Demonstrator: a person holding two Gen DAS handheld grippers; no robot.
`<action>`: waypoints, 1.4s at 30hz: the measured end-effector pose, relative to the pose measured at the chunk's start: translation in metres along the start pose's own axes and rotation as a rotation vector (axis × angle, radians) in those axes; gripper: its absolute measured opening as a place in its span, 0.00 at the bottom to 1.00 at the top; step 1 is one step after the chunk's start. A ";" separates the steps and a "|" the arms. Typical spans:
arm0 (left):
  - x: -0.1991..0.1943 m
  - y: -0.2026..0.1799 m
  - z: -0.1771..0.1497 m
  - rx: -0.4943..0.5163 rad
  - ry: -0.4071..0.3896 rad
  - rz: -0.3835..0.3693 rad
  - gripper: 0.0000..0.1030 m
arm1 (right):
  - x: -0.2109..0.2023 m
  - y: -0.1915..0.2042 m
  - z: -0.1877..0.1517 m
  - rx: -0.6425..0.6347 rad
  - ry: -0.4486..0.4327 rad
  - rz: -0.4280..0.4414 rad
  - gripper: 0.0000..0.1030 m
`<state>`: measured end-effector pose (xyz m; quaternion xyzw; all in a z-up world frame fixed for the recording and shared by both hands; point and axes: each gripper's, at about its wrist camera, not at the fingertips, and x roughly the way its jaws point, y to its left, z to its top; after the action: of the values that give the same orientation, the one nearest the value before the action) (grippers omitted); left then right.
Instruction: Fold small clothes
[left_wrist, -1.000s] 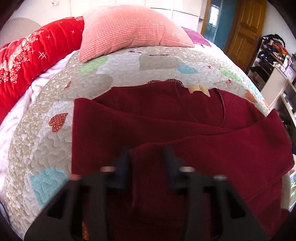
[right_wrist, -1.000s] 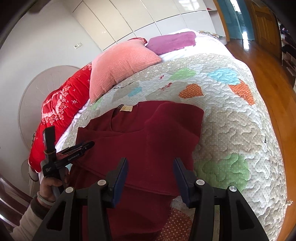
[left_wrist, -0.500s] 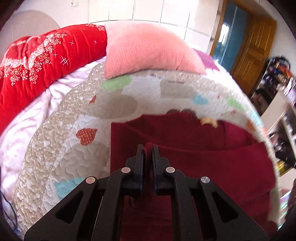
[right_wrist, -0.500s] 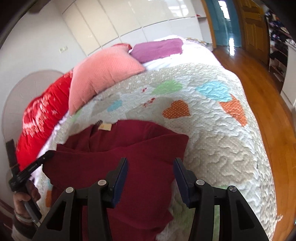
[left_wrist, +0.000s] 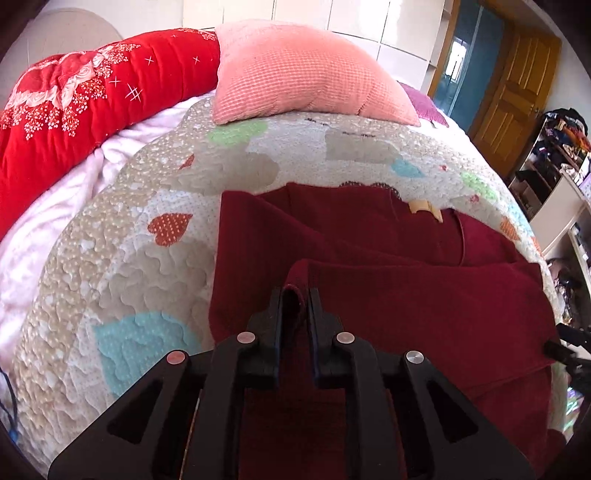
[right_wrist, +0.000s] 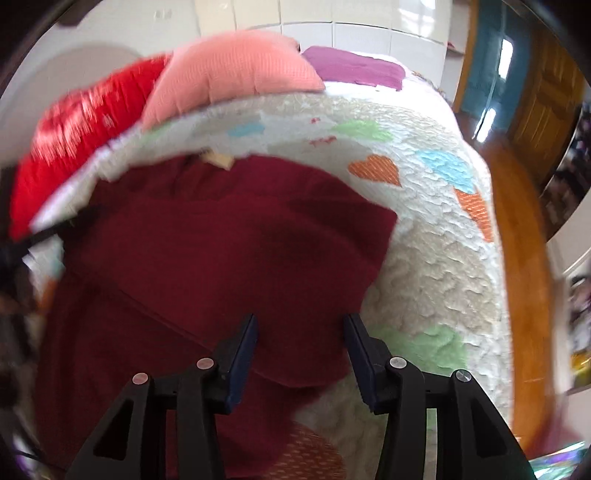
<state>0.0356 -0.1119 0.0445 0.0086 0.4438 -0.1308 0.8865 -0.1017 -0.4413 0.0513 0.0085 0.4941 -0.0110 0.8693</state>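
Observation:
A dark red garment (left_wrist: 406, 295) lies on the quilted bed cover (left_wrist: 147, 258), tan neck label (left_wrist: 424, 207) at its far side, one part folded across the body. My left gripper (left_wrist: 294, 295) pinches a raised fold at the folded part's left corner. Its jaws are starting to open, and the cloth still fills the narrow gap. In the blurred right wrist view the garment (right_wrist: 221, 240) spreads below my right gripper (right_wrist: 300, 325). That gripper hangs open over the garment's near right edge, its pads apart from the cloth.
A pink pillow (left_wrist: 306, 81) and a red flowered blanket (left_wrist: 74, 103) lie at the head of the bed, with a purple pillow (right_wrist: 354, 70) behind. The bed's right edge drops to a wooden floor (right_wrist: 517, 221). Cluttered shelves (left_wrist: 561, 155) and a wooden door (left_wrist: 517, 92) stand beyond.
The left gripper has shifted with the fold in its grip, and its fingers now stand slightly apart. The right gripper has rolled and dropped closer to the garment.

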 end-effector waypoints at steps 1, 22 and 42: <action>-0.002 -0.002 -0.003 0.003 0.005 0.000 0.11 | 0.010 0.001 -0.004 -0.013 0.024 -0.032 0.47; -0.115 0.044 -0.147 -0.054 0.186 -0.141 0.70 | -0.078 -0.018 -0.211 0.173 0.105 0.450 0.33; -0.165 0.038 -0.213 -0.099 0.187 -0.200 0.70 | -0.097 -0.027 -0.237 0.294 0.055 0.565 0.48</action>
<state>-0.2165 -0.0102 0.0419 -0.0676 0.5292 -0.1952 0.8229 -0.3552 -0.4614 0.0132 0.2712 0.4888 0.1598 0.8136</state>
